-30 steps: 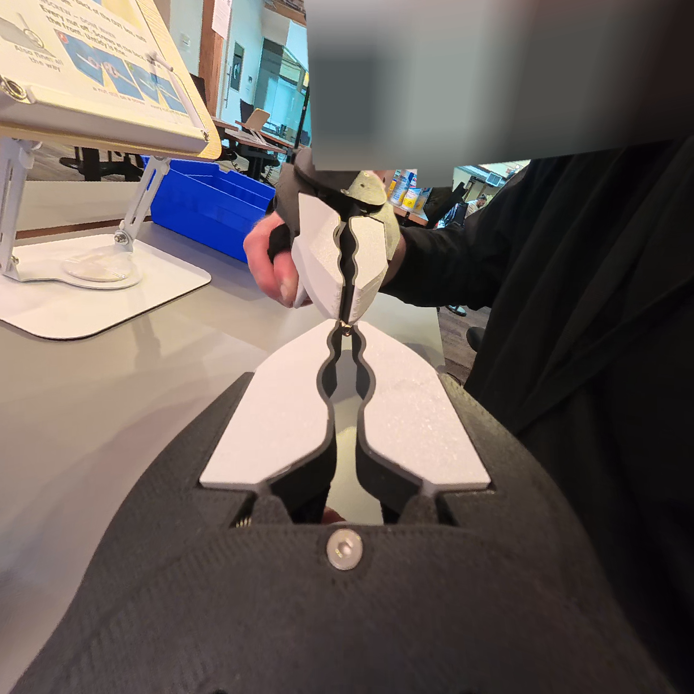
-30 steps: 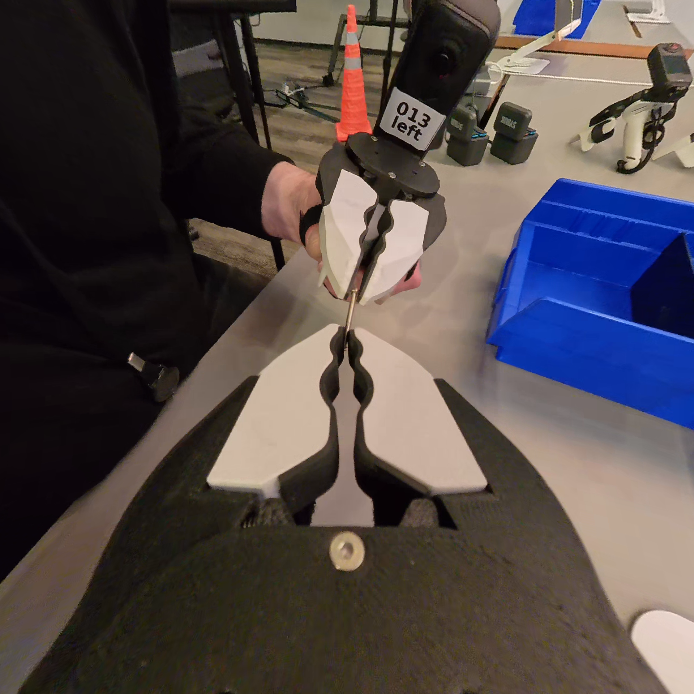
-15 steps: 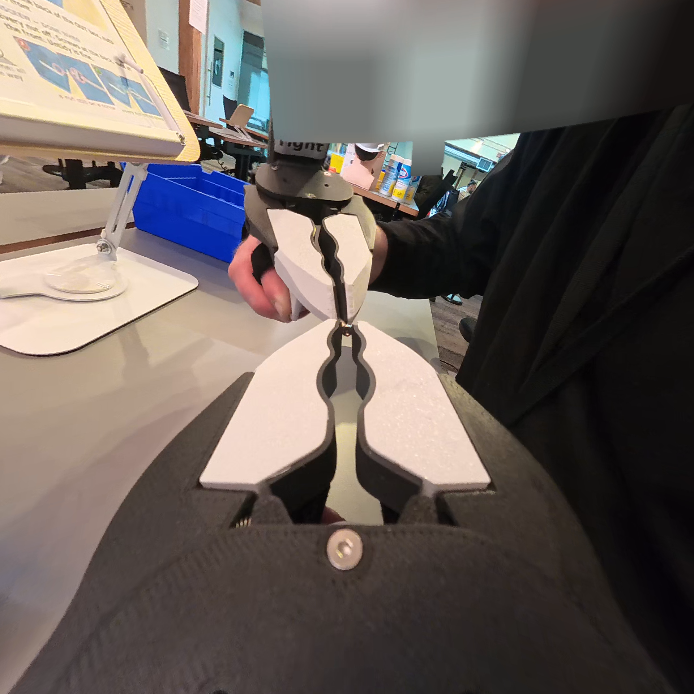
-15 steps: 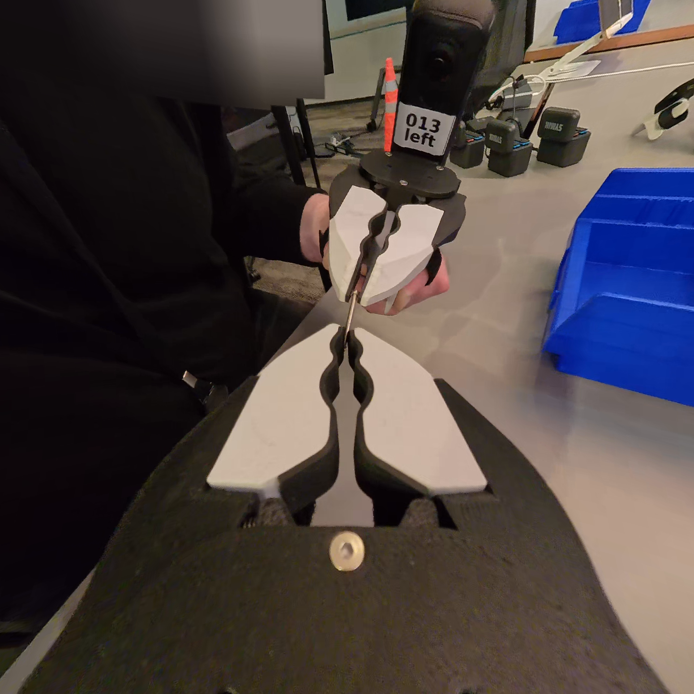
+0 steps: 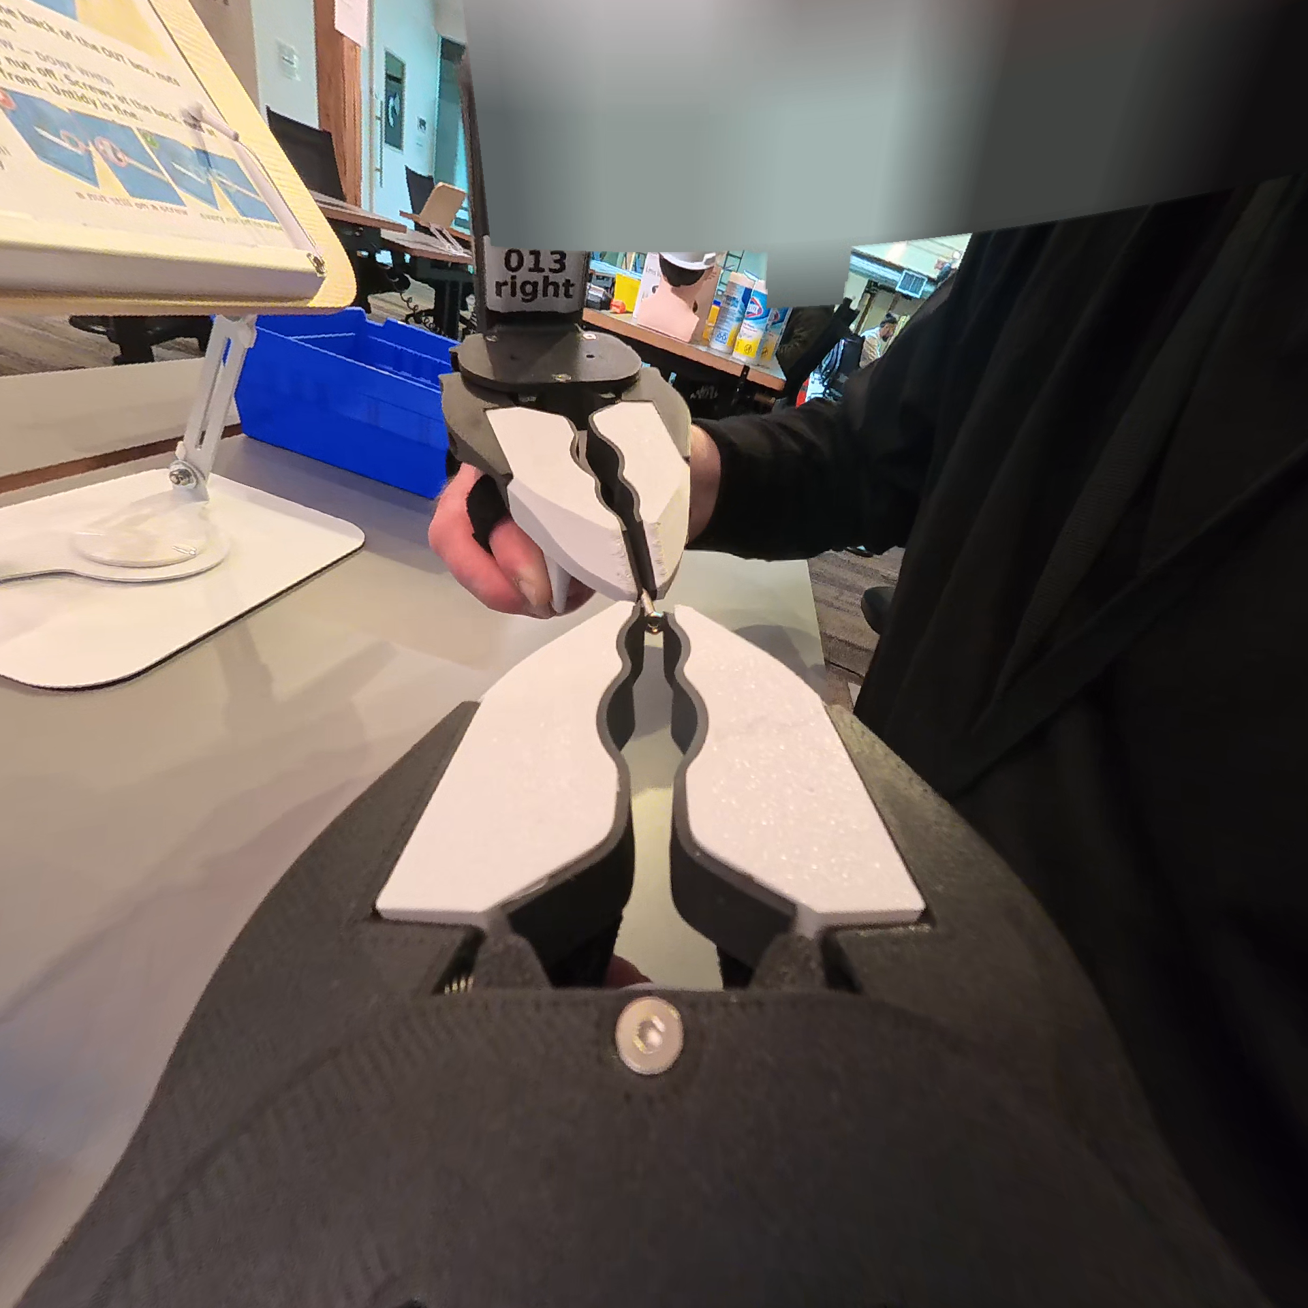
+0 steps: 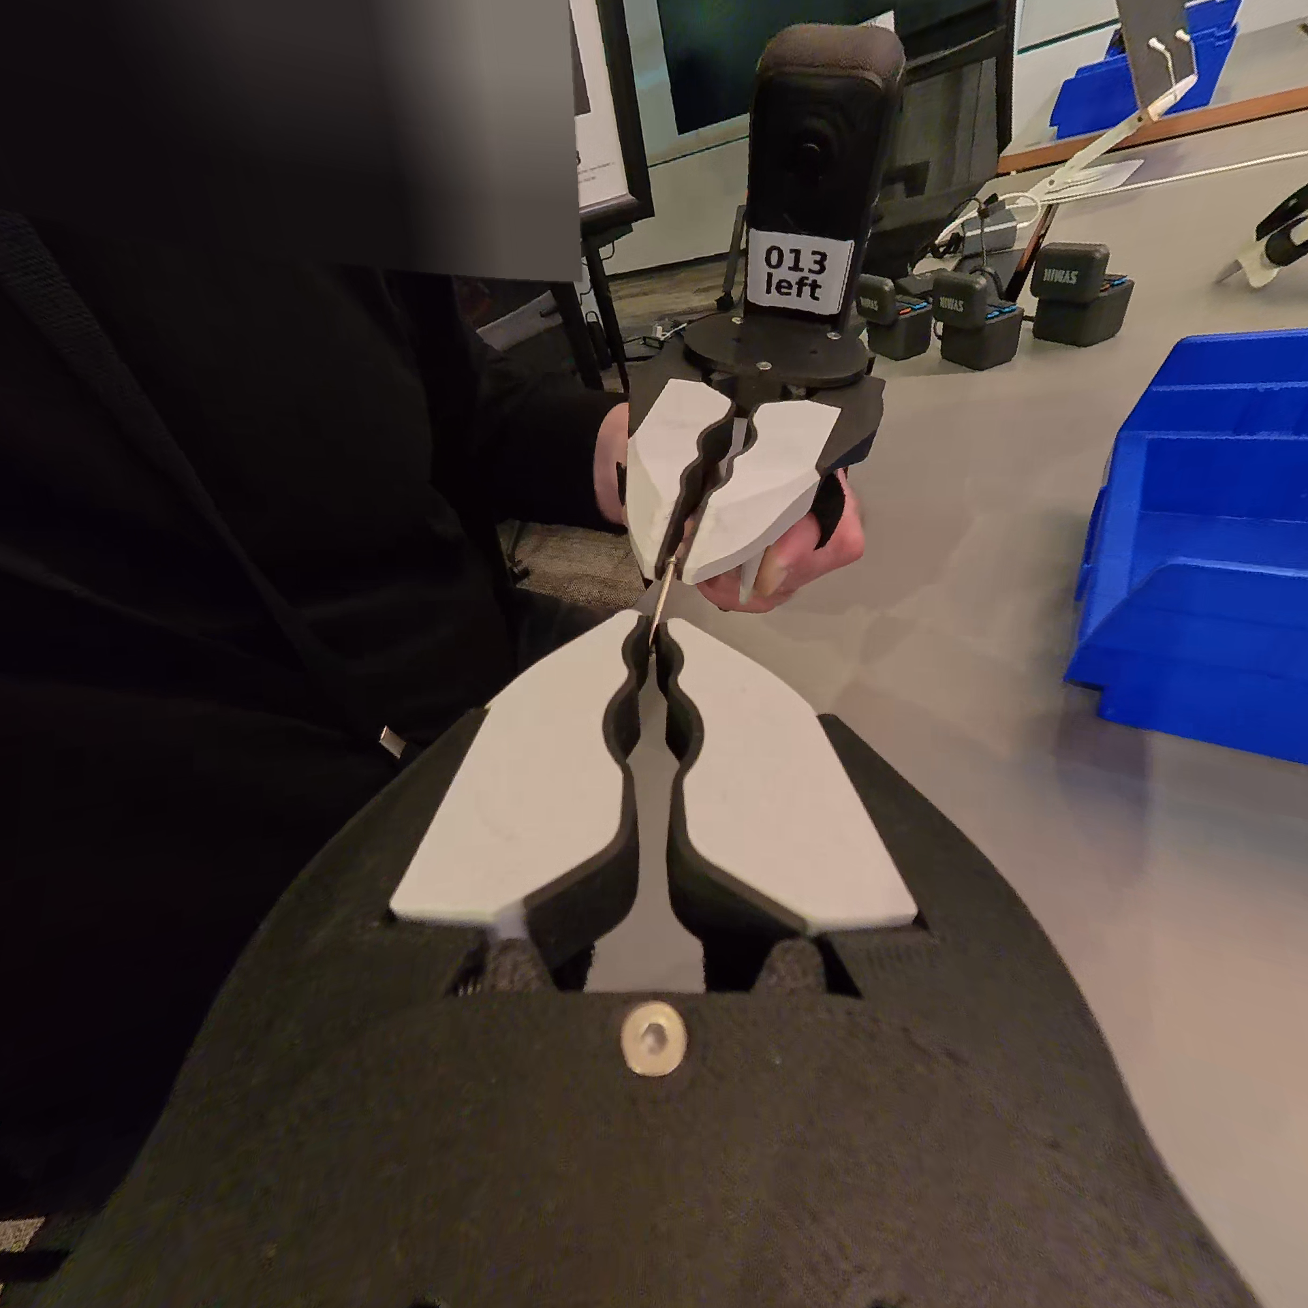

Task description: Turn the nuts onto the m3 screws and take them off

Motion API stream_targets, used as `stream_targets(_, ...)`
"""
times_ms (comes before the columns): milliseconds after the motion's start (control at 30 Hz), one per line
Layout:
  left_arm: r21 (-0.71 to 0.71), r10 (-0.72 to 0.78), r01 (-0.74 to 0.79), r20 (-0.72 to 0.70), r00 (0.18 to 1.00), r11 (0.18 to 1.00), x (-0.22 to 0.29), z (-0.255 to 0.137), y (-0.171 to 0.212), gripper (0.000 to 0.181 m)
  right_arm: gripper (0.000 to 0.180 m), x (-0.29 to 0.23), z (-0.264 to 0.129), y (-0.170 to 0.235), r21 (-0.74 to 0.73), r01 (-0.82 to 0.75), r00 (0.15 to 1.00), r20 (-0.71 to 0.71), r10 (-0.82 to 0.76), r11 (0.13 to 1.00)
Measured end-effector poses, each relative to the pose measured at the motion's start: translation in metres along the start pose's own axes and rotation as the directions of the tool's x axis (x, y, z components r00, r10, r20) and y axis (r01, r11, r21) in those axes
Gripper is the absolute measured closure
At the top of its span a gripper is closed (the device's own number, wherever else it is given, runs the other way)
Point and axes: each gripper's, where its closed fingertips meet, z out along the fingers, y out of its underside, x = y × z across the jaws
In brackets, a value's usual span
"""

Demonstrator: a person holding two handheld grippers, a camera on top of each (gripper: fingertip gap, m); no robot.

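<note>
A grey table [image 5: 212,743] is bearing a blue bin [image 6: 1203,566] and a white document stand [image 5: 163,566] beyond the two grippers. A person in a black sleeve [image 5: 814,467] is holding both tools tip to tip above the table's near edge. The left gripper [image 5: 652,623] is pinching, with fingers nearly closed, a small nut [image 5: 655,623] at its tips. The right gripper [image 6: 651,637] is clamping one end of a thin m3 screw [image 6: 662,598]; the screw is spanning the short gap between the two tools and is tilting slightly. Whether the nut is sitting on the threads cannot be told.
</note>
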Motion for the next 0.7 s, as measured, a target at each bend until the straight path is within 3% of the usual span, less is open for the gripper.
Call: stream_targets(700, -0.009, 0.032, -0.032, 0.01, 0.999, 0.999, -0.0046, 0.0037, -0.001, 0.177, 0.178, 0.0035, -0.0045, 0.0015, 0.044, -0.033, 0.999, -0.005, 0.033, 0.998)
